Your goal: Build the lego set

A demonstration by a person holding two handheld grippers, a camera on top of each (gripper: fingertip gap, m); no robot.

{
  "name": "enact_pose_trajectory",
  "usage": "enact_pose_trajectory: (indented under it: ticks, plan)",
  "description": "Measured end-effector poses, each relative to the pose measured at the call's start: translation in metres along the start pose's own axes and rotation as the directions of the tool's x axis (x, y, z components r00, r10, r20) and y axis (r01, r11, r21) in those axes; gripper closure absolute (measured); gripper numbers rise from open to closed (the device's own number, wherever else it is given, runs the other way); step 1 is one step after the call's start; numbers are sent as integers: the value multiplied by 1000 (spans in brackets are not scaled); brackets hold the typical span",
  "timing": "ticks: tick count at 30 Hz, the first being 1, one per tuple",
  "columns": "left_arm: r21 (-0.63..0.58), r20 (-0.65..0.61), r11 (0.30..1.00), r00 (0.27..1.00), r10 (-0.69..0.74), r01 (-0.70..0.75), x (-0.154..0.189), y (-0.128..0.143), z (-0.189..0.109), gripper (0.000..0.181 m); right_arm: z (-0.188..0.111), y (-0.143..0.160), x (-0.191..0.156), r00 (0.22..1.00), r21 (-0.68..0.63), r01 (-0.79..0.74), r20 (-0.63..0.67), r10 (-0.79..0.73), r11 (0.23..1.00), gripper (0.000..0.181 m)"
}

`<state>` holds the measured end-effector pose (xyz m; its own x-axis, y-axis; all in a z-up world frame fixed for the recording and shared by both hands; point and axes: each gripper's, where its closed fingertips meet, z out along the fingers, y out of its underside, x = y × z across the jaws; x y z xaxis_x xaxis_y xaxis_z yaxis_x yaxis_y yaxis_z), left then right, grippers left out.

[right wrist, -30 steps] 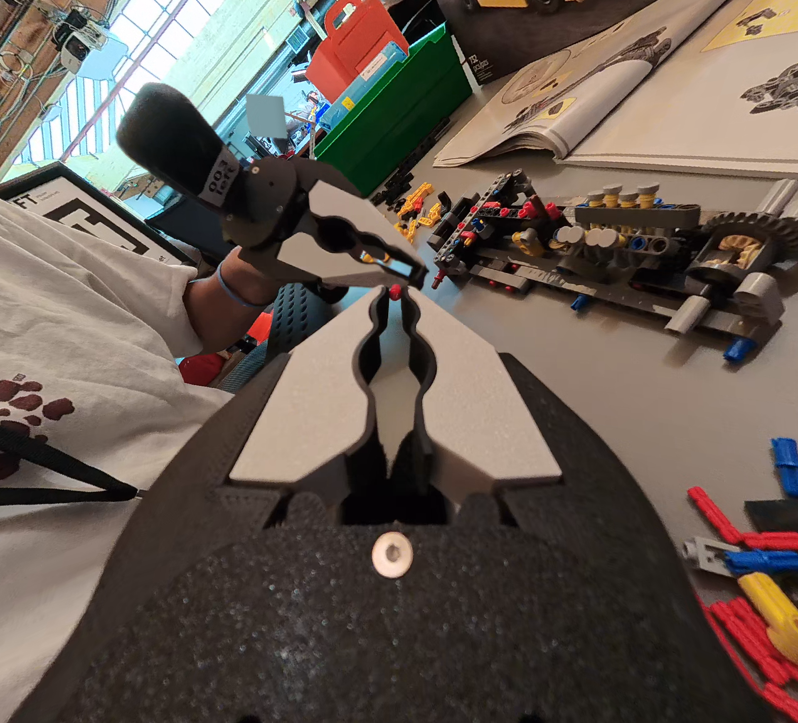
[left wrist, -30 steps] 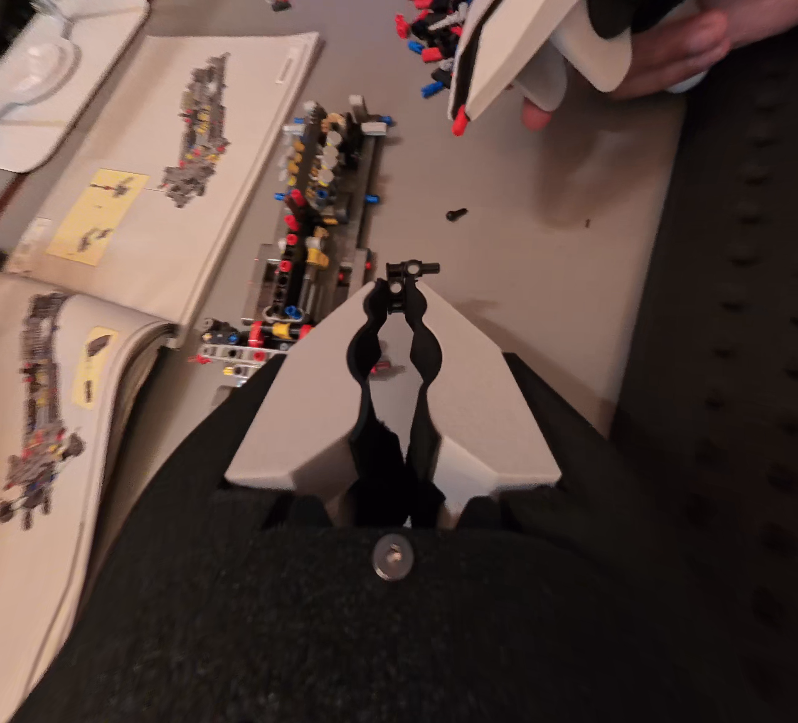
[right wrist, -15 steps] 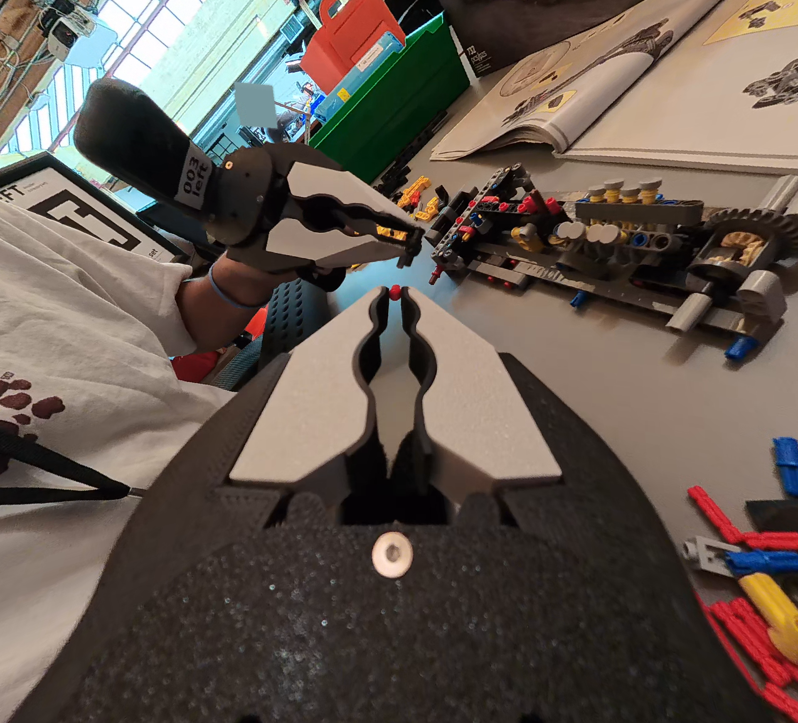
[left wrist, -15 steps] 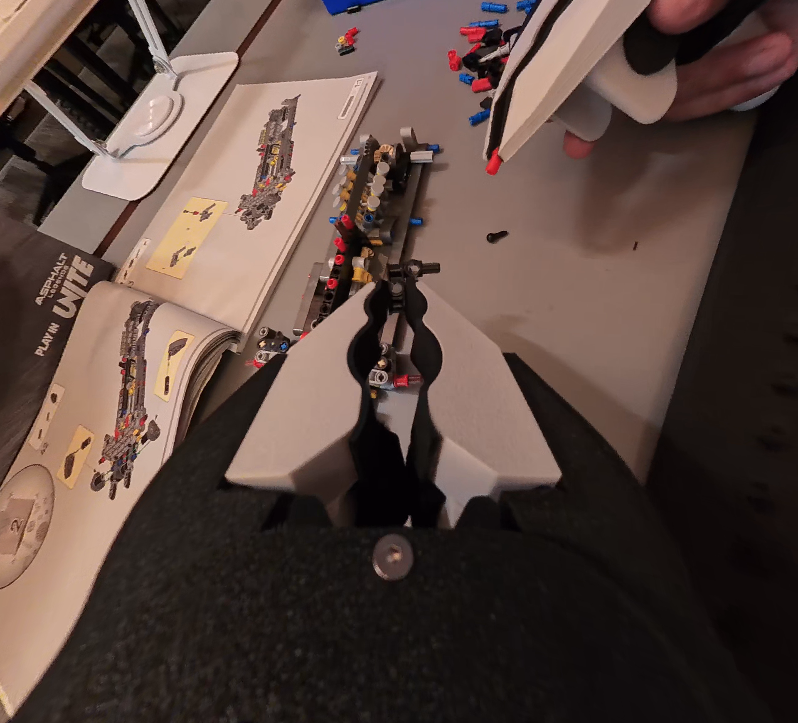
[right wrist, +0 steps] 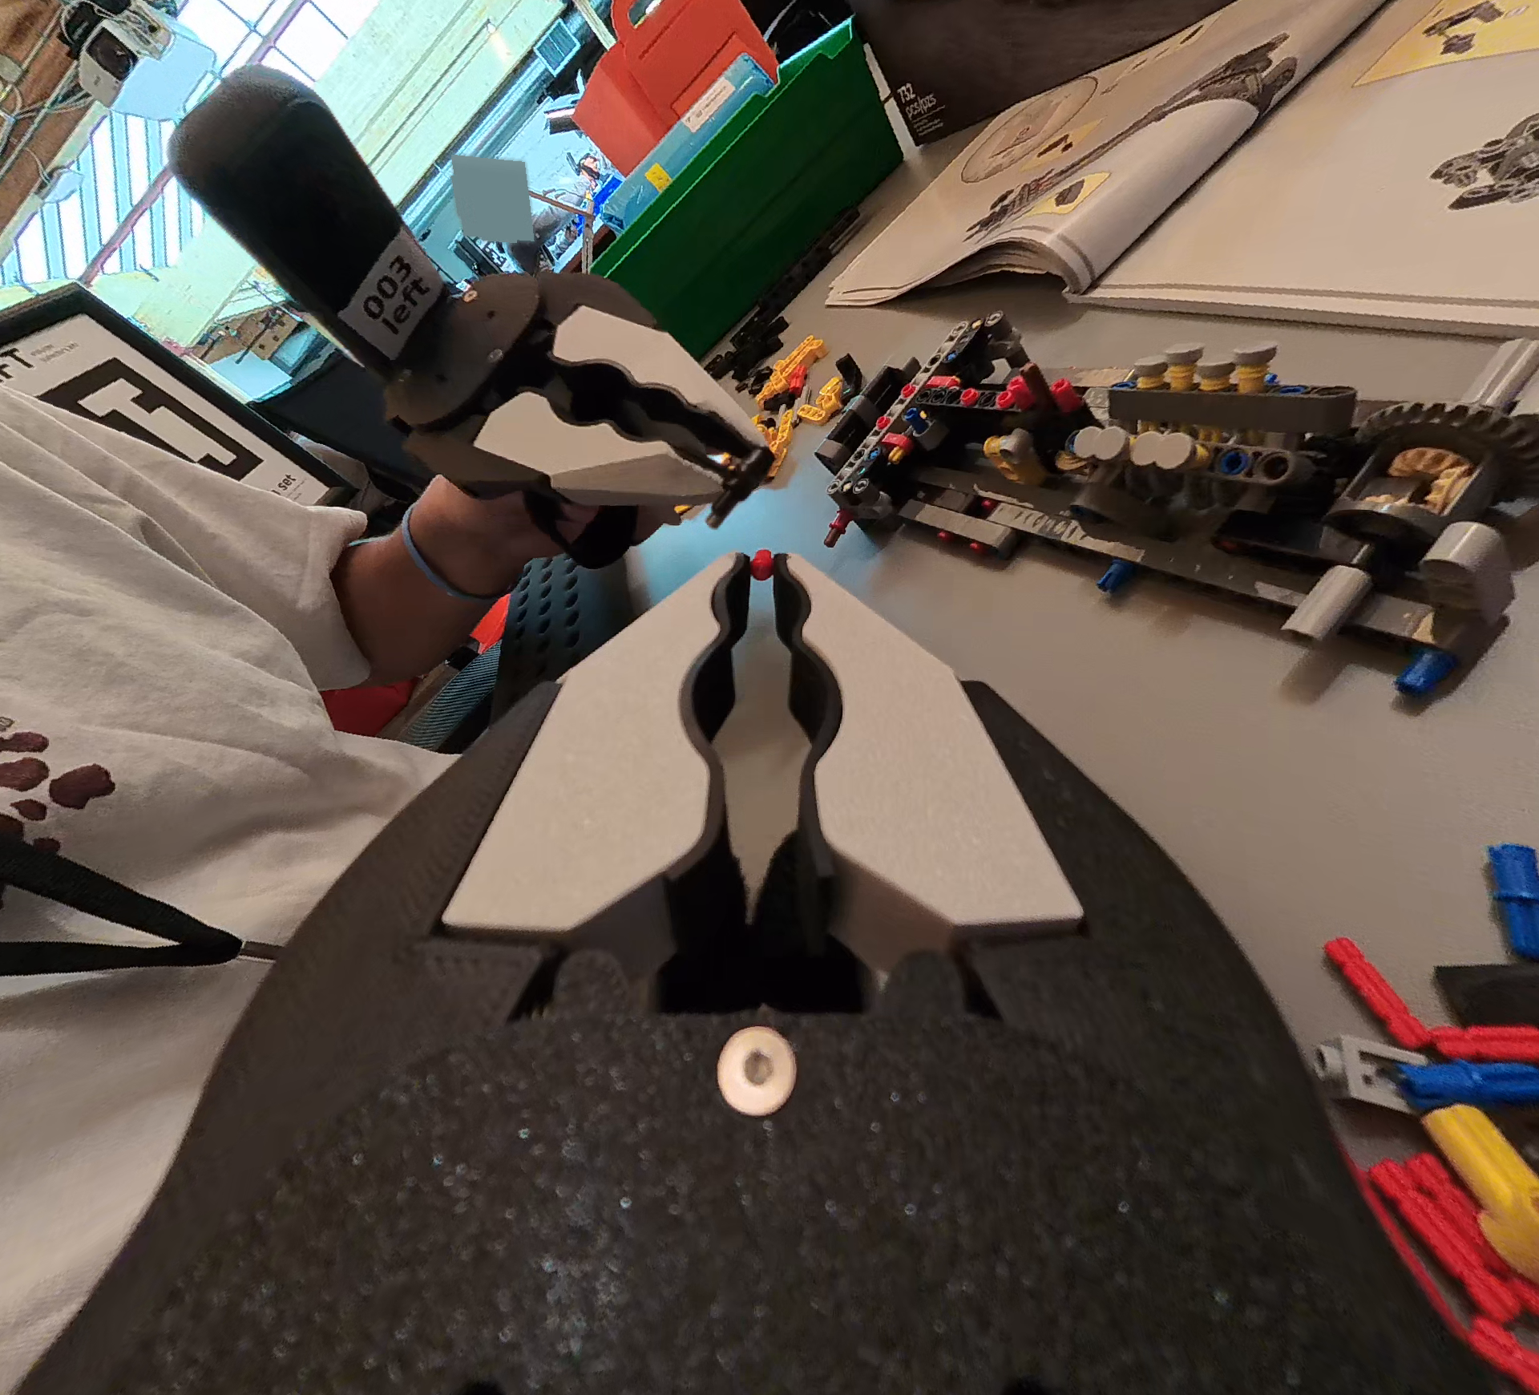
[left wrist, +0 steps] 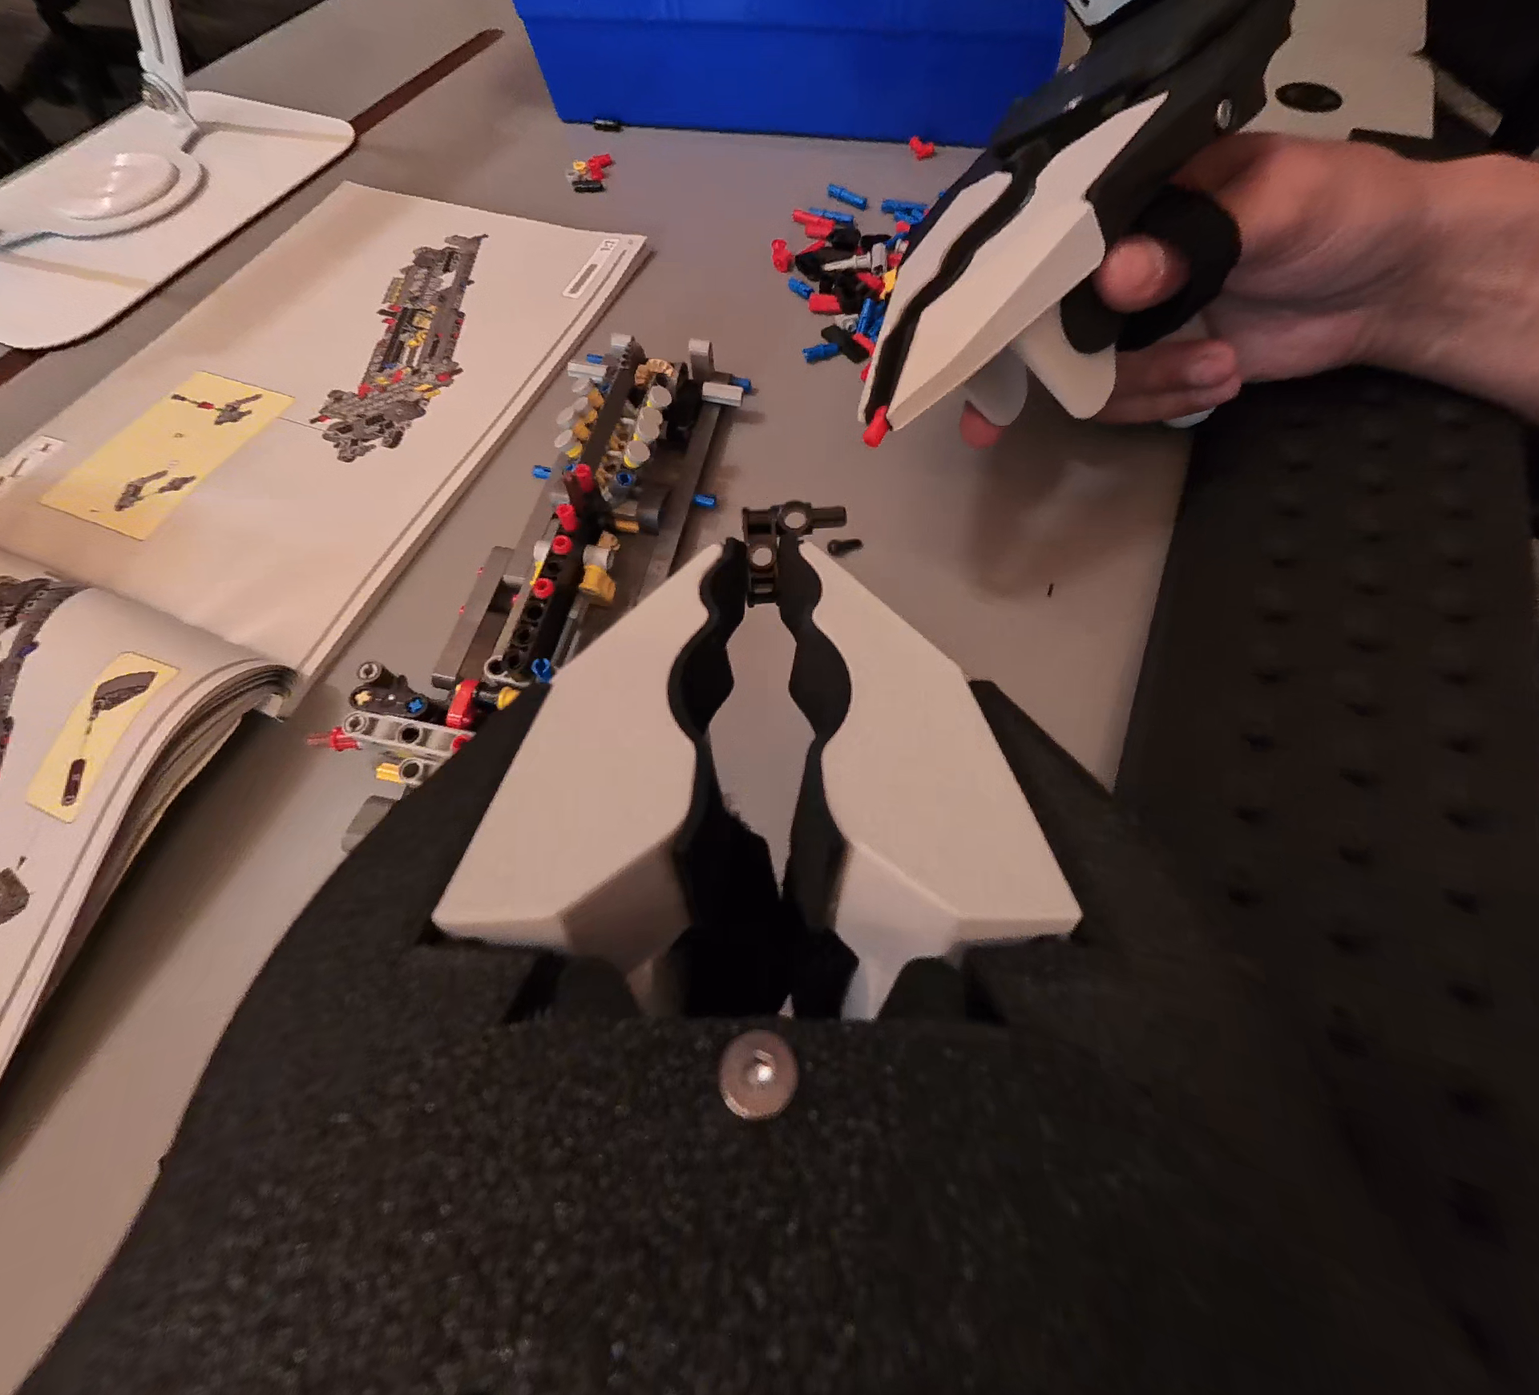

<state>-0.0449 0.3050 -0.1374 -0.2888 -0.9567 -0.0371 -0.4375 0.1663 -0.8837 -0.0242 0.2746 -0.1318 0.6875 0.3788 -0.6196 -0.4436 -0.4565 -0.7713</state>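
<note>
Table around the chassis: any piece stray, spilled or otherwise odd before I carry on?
One small black pin lies alone on the table, between the half-built chassis and the loose parts pile, right by the left gripper tips. Otherwise nothing looks spilled or damaged.

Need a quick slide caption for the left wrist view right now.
Left gripper pinching a black connector piece above the grey table, right gripper holding a red pin nearby.

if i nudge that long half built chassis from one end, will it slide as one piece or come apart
Probably it slides as one: the chassis looks rigid, with long grey beams pinned along its length. It lies flat on the smooth table, so it likely pivots rather than tips. Protruding bits like the blue pin might catch or pop loose.
</note>
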Motion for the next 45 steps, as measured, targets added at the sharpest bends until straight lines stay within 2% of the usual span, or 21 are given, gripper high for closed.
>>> enact_pose_trajectory:
  ticks: [4, 8, 16, 20, 23, 25, 27, 30, 32, 36, 42, 45]
  plan:
    - [-81, -7, 994, 997, 77, -77, 5, 13, 3, 175, 0, 0, 0, 1000, 0, 1, 1, -1, 1000, 177]
    - [-104, -13, 990, 996, 91, -92, 9, 16, 4, 175, 0, 0, 0, 1000, -2, 1, 0, -1, 1000, 177]
    - [-6, -17, 999, 999, 37, -37, 6, 1, 1, 175, 0, -1, 1, 1000, 1, 13, -13, -13, 1000, 178]
    - [128, -116, 991, 993, -23, 38, 21, -20, -3, 175, 0, -2, 4, 986, -17, 135, -100, -136, 991, 177]
    - [151, -170, 982, 982, -87, 113, 25, -25, -2, 175, -2, -10, 1, 968, 10, 216, -134, -213, 976, 178]
    - [65, -119, 989, 985, -125, 133, 15, -12, 3, 175, -7, -16, 3, 959, 40, 240, -165, -230, 970, 178]
    - [-82, -48, 987, 988, -146, 141, 7, 11, 6, 175, -11, -20, 4, 954, 58, 251, -184, -237, 966, 178]
    - [-291, 84, 942, 986, -147, 166, -3, 47, 2, 175, -10, -18, 5, 952, 48, 252, -189, -239, 966, 178]
    - [-372, 99, 914, 986, -134, 161, 3, 62, -2, 175, -8, -16, 5, 950, 36, 260, -188, -249, 965, 177]
    - [-420, 142, 897, 987, -80, 134, 7, 73, -6, 175, -7, -14, 4, 949, 24, 266, -185, -257, 964, 177]
    - [-441, 171, 885, 982, -81, 150, 8, 82, -5, 174, -6, -13, 4, 953, 20, 256, -175, -249, 966, 177]
    - [-430, 177, 884, 977, -117, 183, 10, 81, -9, 160, -6, -12, 4, 955, 21, 248, -173, -241, 969, 177]
